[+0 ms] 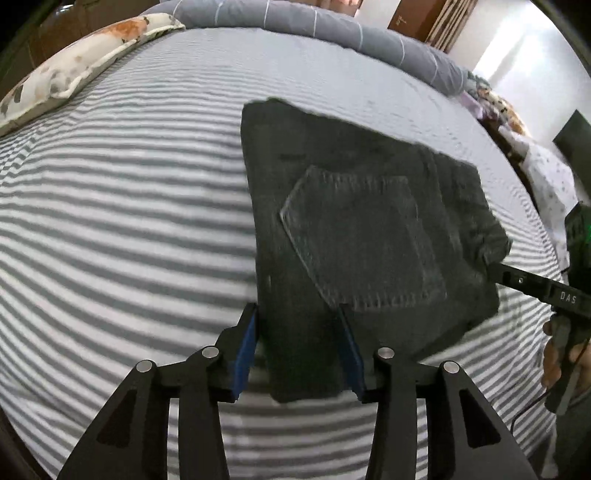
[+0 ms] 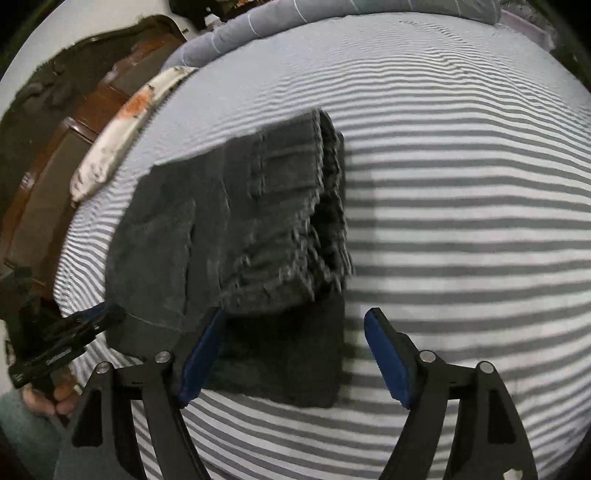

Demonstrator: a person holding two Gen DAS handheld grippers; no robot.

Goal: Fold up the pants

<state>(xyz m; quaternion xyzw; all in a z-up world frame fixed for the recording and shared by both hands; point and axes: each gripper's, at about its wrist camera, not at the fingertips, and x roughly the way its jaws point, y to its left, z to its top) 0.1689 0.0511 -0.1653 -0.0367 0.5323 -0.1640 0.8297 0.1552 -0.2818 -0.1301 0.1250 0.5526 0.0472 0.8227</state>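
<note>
Dark grey jeans (image 1: pixel 354 240) lie folded into a thick packet on the striped bed, a back pocket facing up. My left gripper (image 1: pixel 297 308) stands open over the packet's near left corner, one blue pad at the cloth's edge and the other above the denim. In the right wrist view the jeans (image 2: pixel 221 221) show stacked, rumpled layers along their right side. My right gripper (image 2: pixel 295 314) is open wide over the near right corner, its right pad out over bare sheet. Each gripper shows in the other's view: the right gripper (image 1: pixel 517 280) and the left gripper (image 2: pixel 92 321).
The grey-and-white striped sheet (image 1: pixel 129 221) covers the bed all round the jeans. A floral pillow (image 1: pixel 85 62) lies at the far left and a grey duvet (image 1: pixel 332 33) is rolled along the far edge. A wooden headboard (image 2: pixel 74 129) stands behind. A hand (image 1: pixel 554 354) holds the right gripper.
</note>
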